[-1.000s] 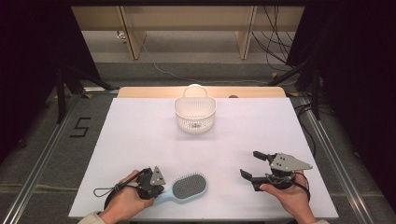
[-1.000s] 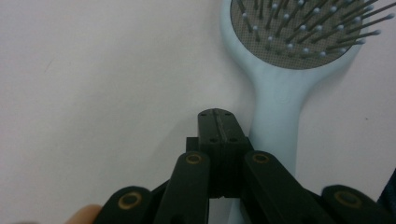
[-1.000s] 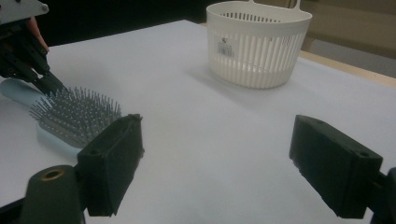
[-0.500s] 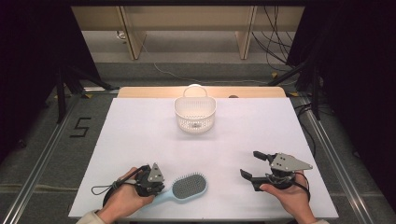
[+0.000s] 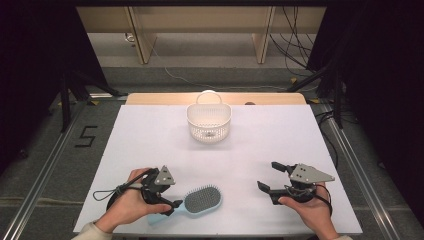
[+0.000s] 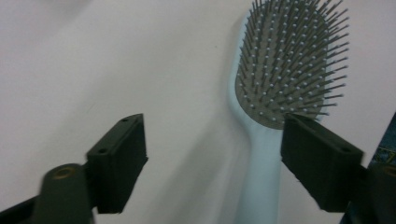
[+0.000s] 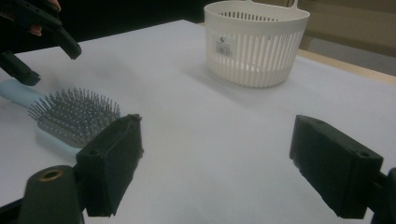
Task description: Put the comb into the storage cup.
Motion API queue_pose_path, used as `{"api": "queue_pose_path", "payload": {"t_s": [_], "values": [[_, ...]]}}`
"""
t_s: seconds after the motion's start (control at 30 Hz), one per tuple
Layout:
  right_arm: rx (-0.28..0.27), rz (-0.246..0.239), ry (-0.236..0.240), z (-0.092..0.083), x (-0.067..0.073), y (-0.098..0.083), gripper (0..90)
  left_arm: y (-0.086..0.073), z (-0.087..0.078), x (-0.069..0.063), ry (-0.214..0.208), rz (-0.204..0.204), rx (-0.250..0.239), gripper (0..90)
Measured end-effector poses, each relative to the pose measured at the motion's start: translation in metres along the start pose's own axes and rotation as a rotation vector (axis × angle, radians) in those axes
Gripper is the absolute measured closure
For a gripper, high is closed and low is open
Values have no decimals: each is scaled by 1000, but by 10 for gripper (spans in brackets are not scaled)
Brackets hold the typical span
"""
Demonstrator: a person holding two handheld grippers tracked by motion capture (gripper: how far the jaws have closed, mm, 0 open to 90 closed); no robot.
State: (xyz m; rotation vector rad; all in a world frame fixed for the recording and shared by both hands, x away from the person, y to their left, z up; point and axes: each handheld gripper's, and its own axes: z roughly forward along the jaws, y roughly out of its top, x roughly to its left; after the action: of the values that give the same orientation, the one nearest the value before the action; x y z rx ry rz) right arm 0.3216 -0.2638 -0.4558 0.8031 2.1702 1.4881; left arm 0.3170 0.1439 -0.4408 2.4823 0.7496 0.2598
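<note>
While basket label blurs behind the hairbrush, floor reads 5.

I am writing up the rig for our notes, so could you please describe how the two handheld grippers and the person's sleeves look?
Each hand carries a black two-jaw tool with blocky, rectangular black jaws. The left gripper and the right gripper both have a grey three-cornered plate on top, dotted with small marks. A thin black cable loops from the left one across the white table. A pale, light-coloured sleeve cuff shows at the left wrist.
</note>
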Motion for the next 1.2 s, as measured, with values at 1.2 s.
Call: {"api": "queue_pose_path", "payload": {"t_s": [1.2], "values": [[1,-1,3,0,0,0,178,20,40,-20,-62,234,375,358]]}}
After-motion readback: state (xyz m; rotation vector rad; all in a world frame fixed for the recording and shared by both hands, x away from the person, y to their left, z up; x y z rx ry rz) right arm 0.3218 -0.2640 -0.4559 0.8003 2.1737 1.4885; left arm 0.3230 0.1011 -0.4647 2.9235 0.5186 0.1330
